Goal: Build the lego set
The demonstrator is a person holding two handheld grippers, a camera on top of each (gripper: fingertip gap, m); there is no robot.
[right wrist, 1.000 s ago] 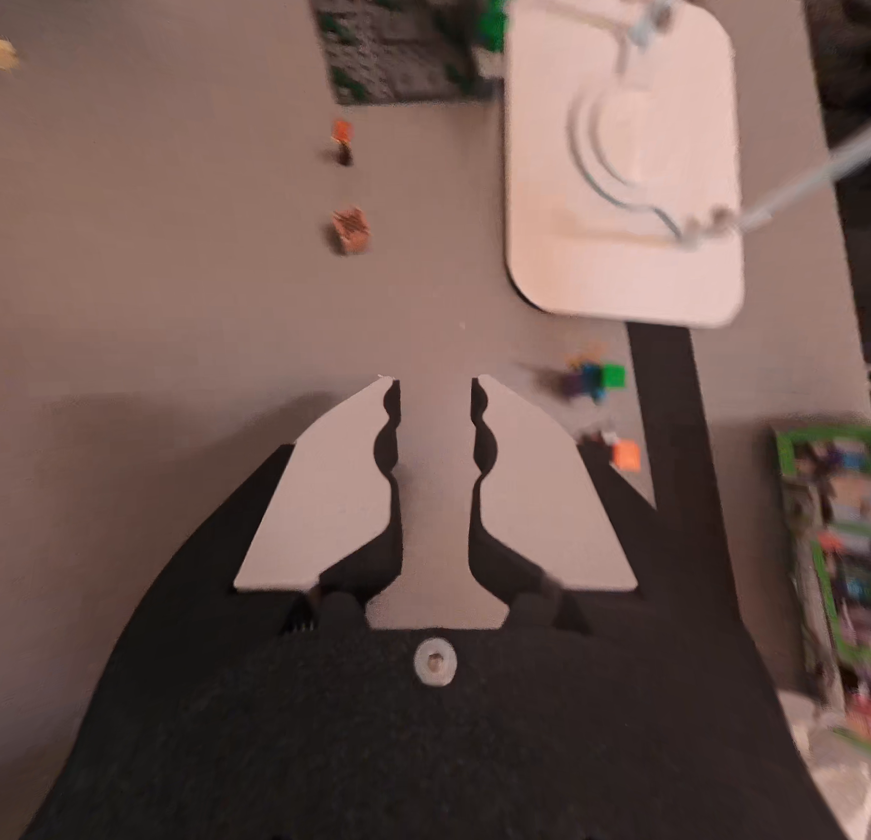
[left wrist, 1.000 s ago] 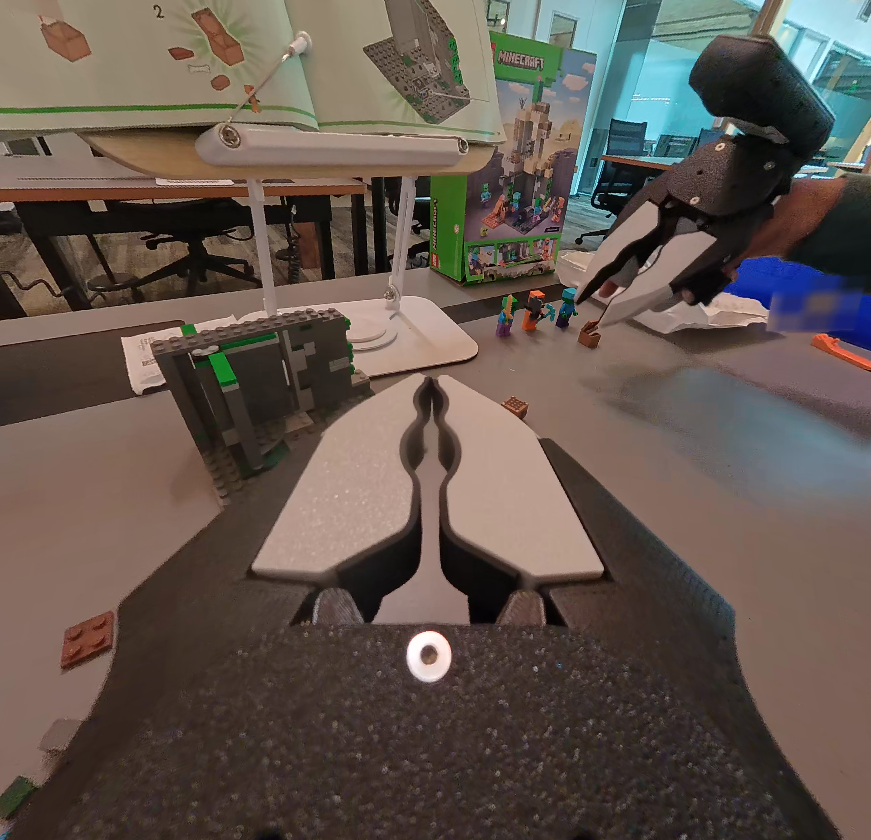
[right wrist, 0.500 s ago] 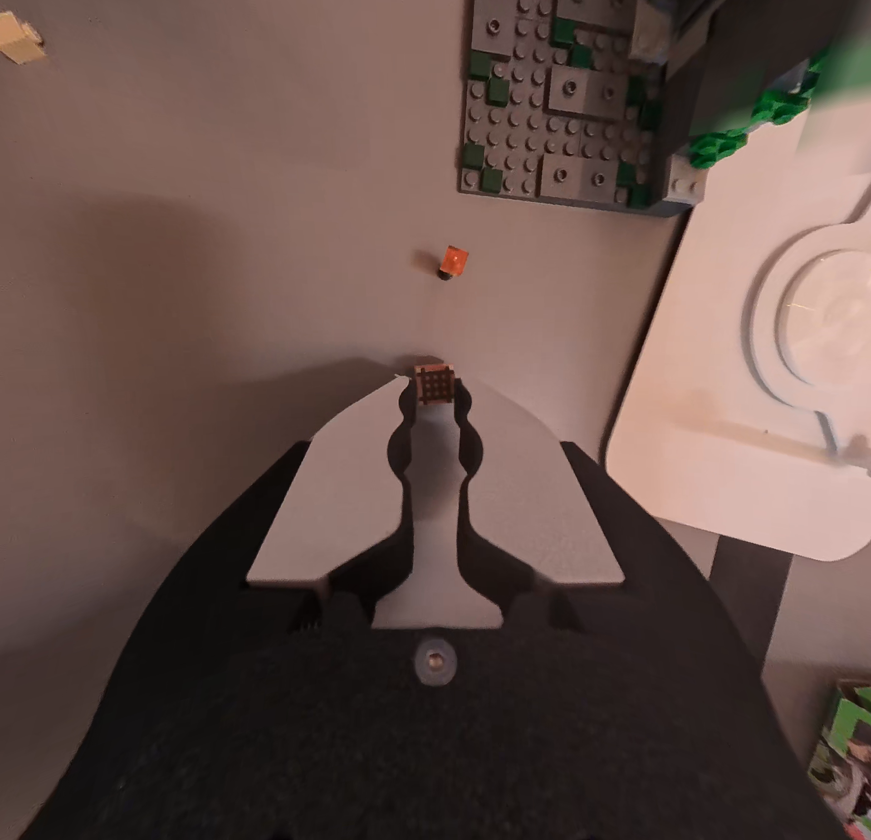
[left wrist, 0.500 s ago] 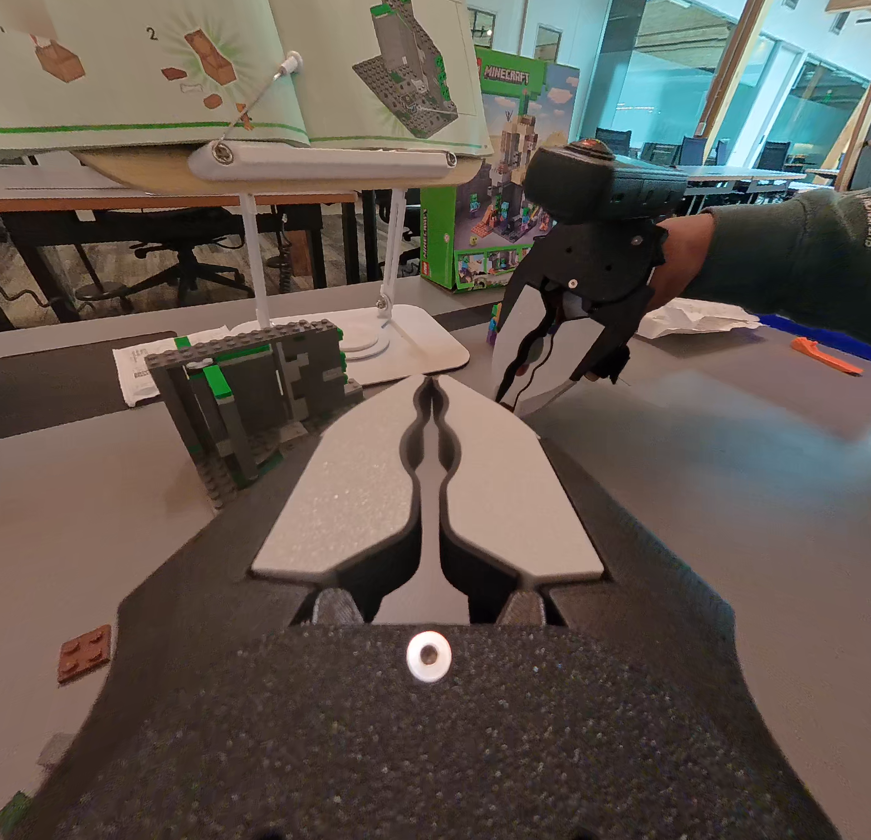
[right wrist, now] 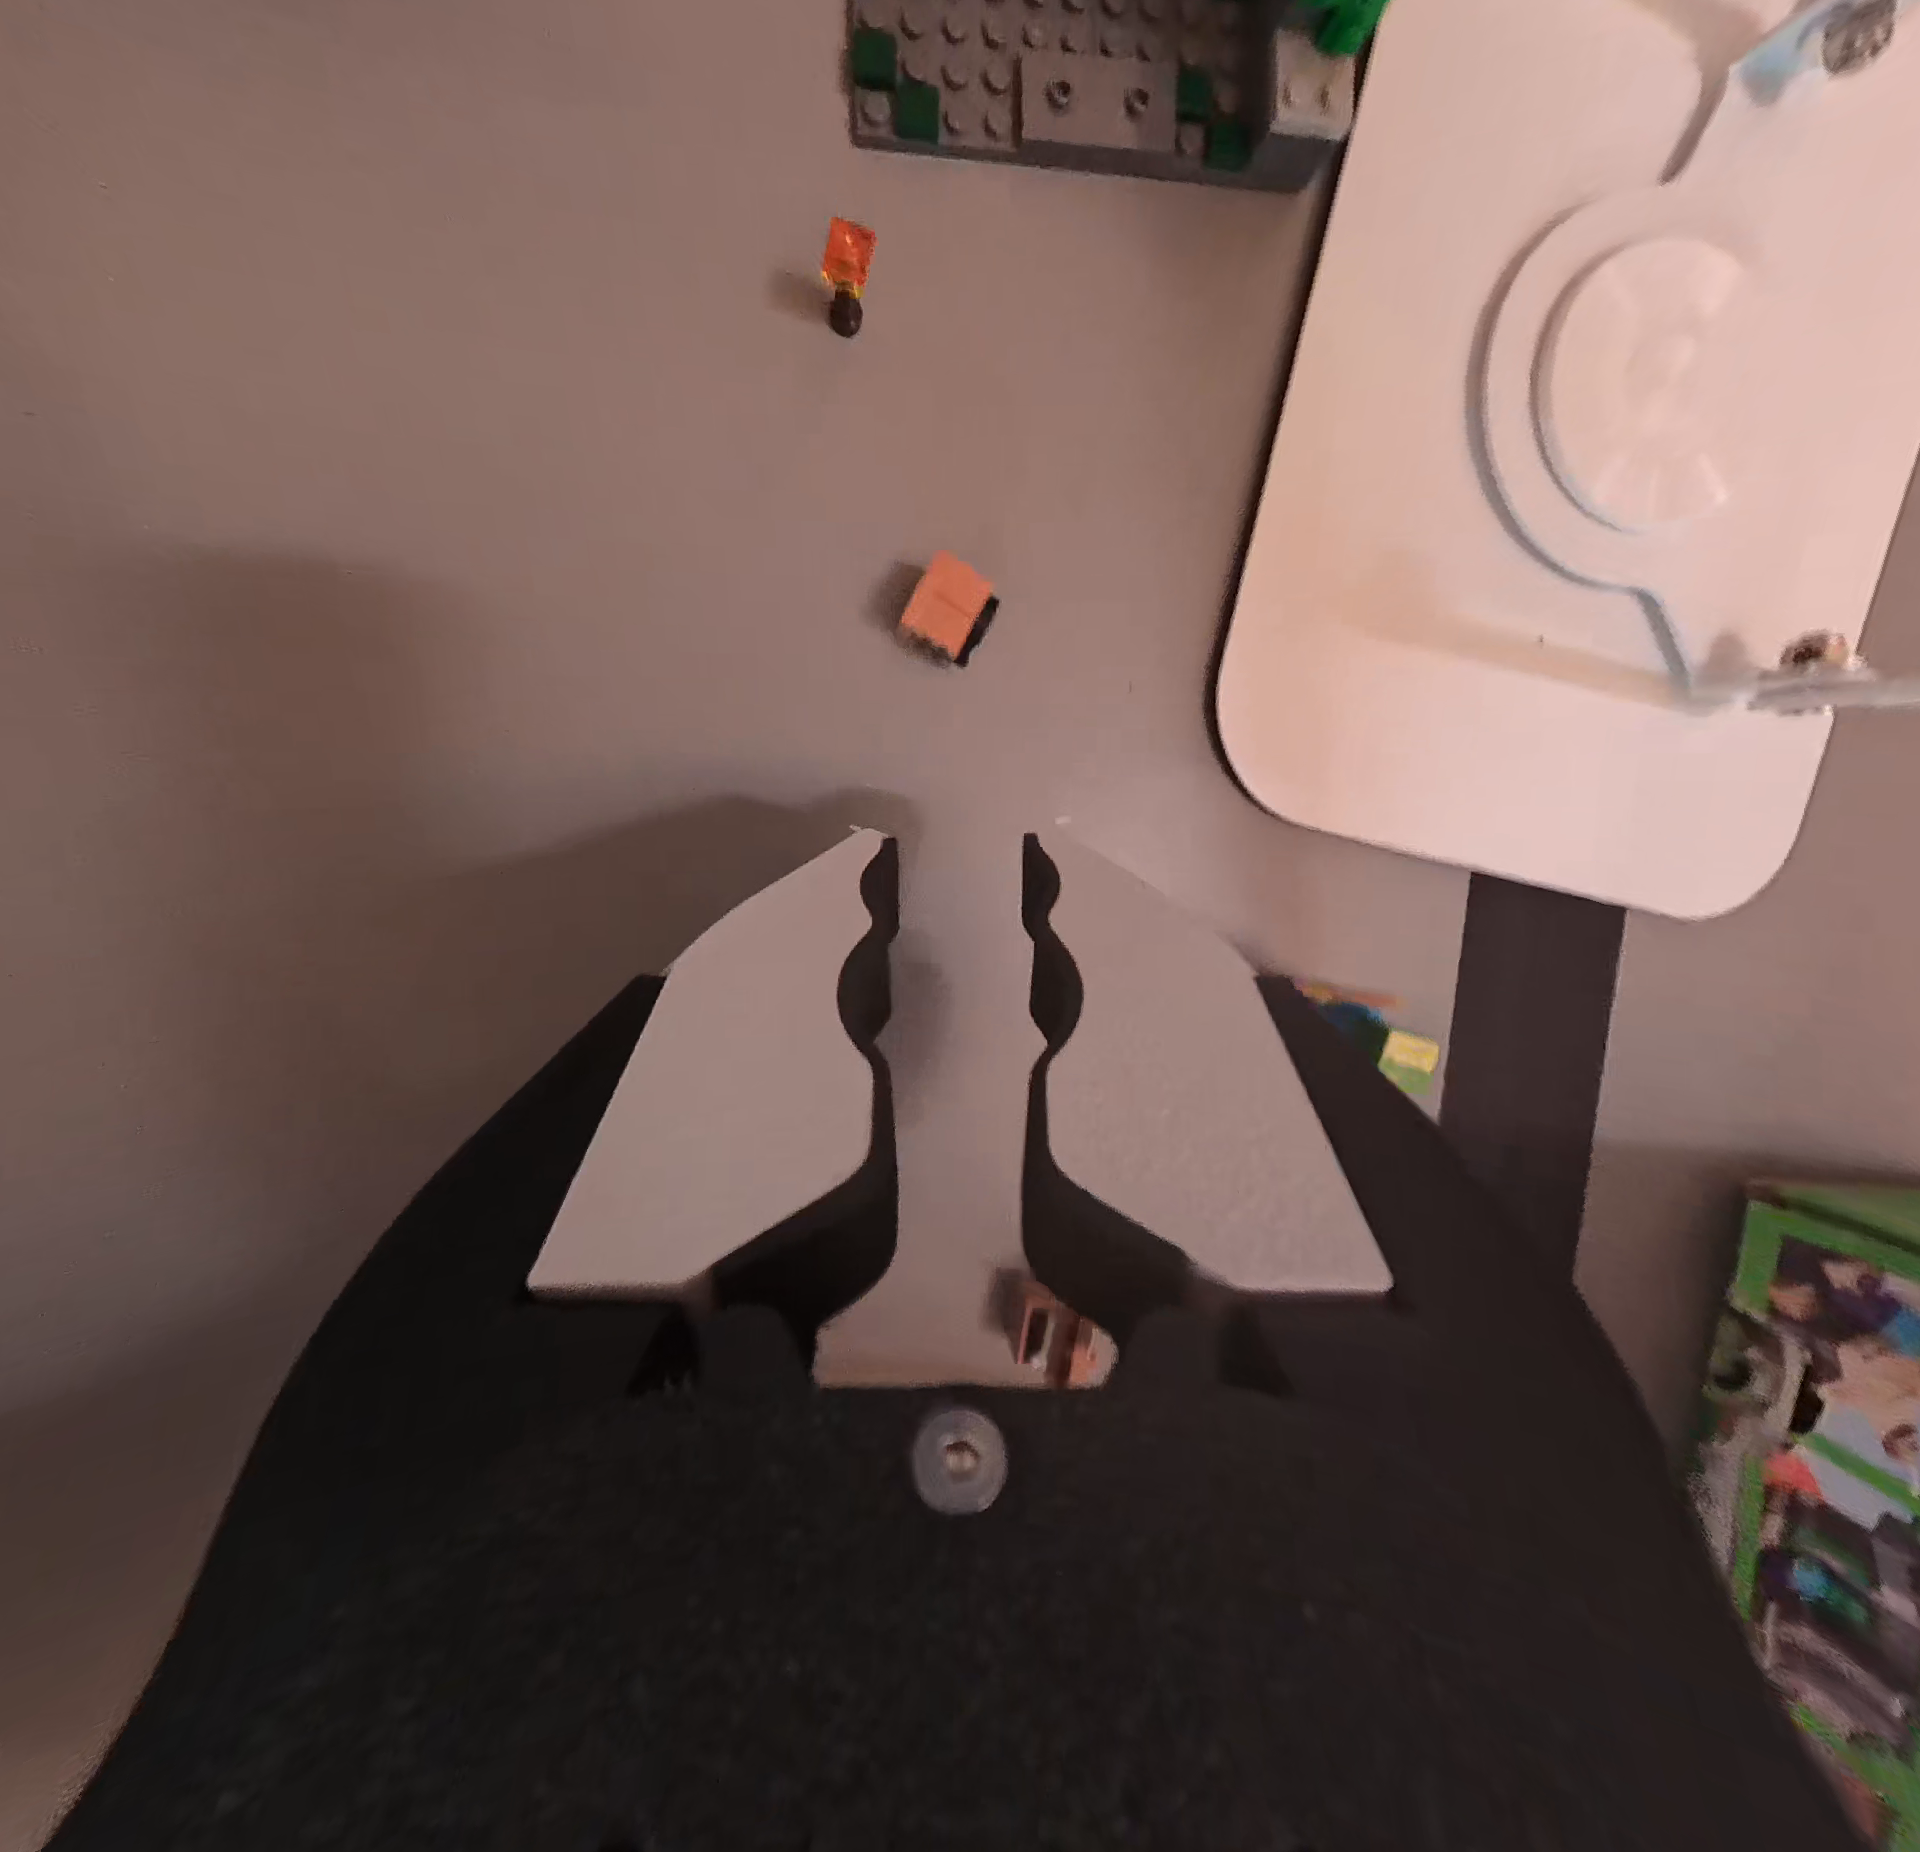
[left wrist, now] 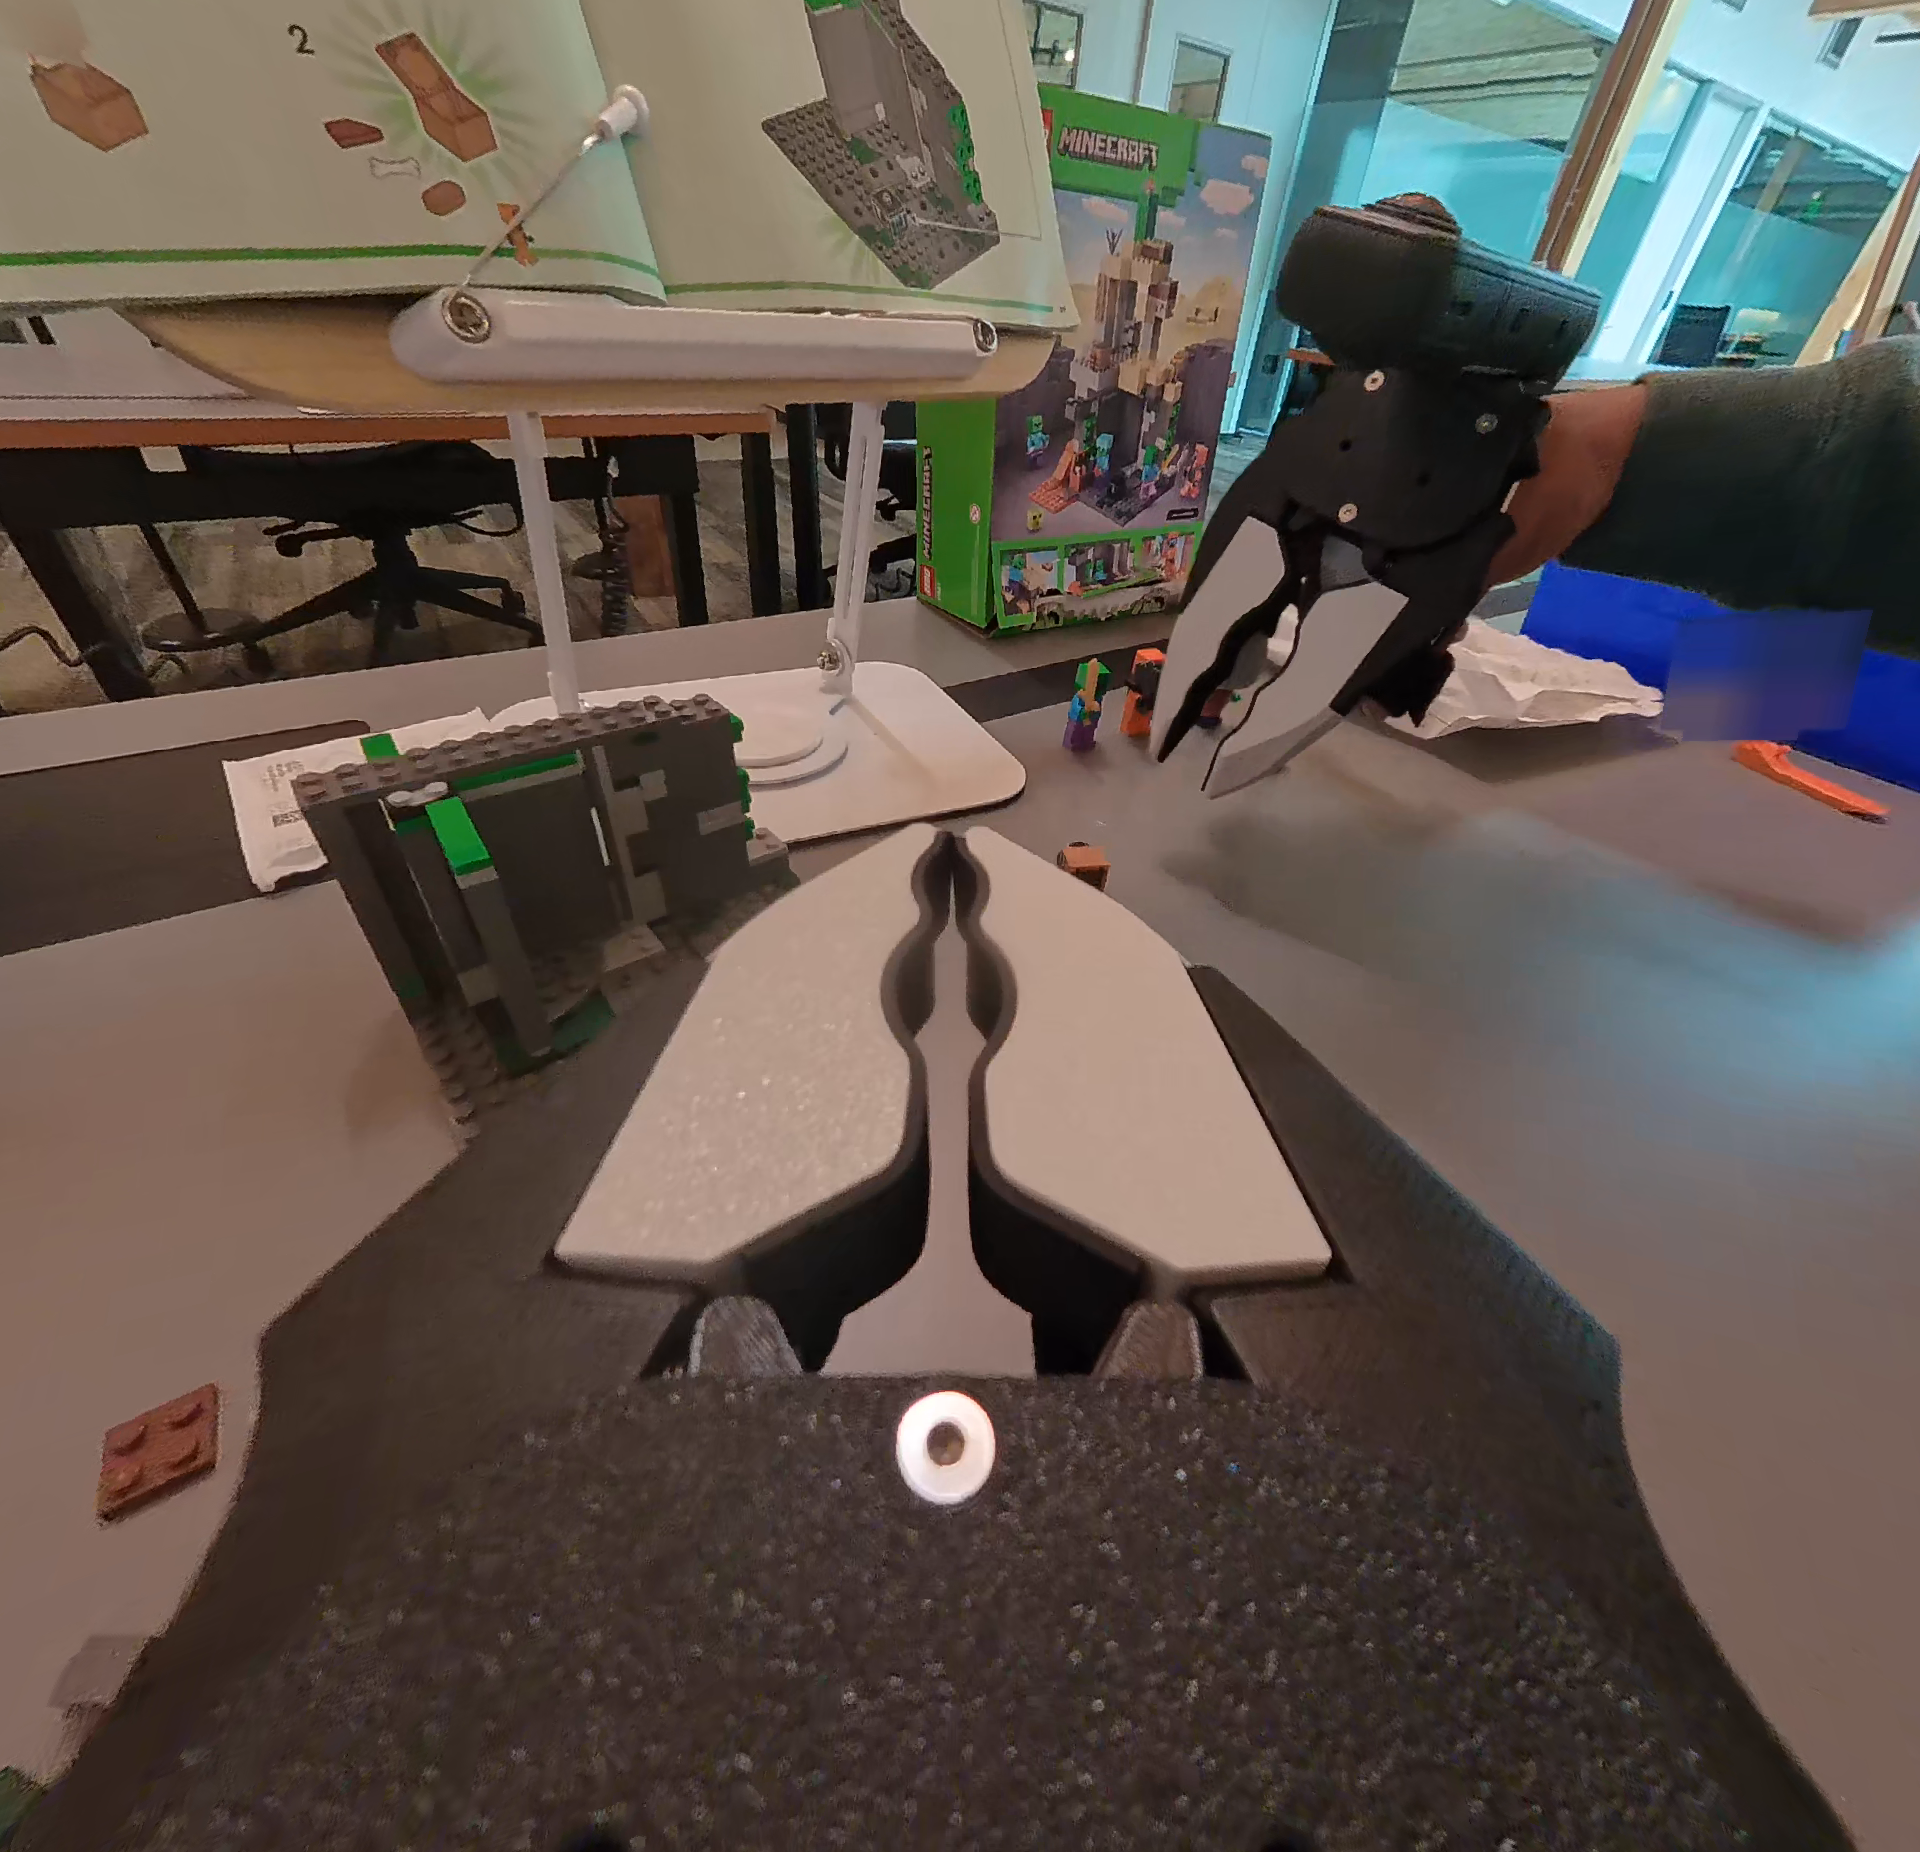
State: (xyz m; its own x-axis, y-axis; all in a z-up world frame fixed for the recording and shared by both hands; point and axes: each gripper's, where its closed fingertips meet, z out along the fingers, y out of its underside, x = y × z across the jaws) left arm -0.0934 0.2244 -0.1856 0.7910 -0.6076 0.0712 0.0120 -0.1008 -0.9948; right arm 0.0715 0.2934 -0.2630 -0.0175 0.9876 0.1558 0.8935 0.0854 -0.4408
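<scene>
The grey and green lego wall build (left wrist: 540, 867) stands on the table left of my left gripper (left wrist: 951, 846), which is shut and empty. A small brown brick (left wrist: 1084, 860) lies just right of its fingertips. My right gripper (left wrist: 1236, 753) hangs open above the table behind that brick. In the right wrist view my right gripper (right wrist: 956, 836) is open and empty, and the brown brick (right wrist: 945, 607) lies ahead of it, apart from the fingers. An orange torch piece (right wrist: 847, 264) lies farther on, near the build's baseplate (right wrist: 1060, 57).
A white booklet stand base (right wrist: 1558, 452) sits right of the brick, holding the instruction booklet (left wrist: 520, 119). Minifigures (left wrist: 1086, 706) and the set box (left wrist: 1091, 379) stand behind. A brown plate (left wrist: 161, 1449) lies at left, an orange separator (left wrist: 1808, 779) at right. Another brown piece (right wrist: 1049, 1329) lies under my right gripper. About 20 cm separates my left fingertips from my right. The orange torch piece (right wrist: 847, 264) lies around 10 cm away from my right fingertips.
My right gripper had the small brown brick between its fingertips; now it has opened wider and drawn back and to the right. The brick lies free, turned onto another face. My left gripper has not moved.
</scene>
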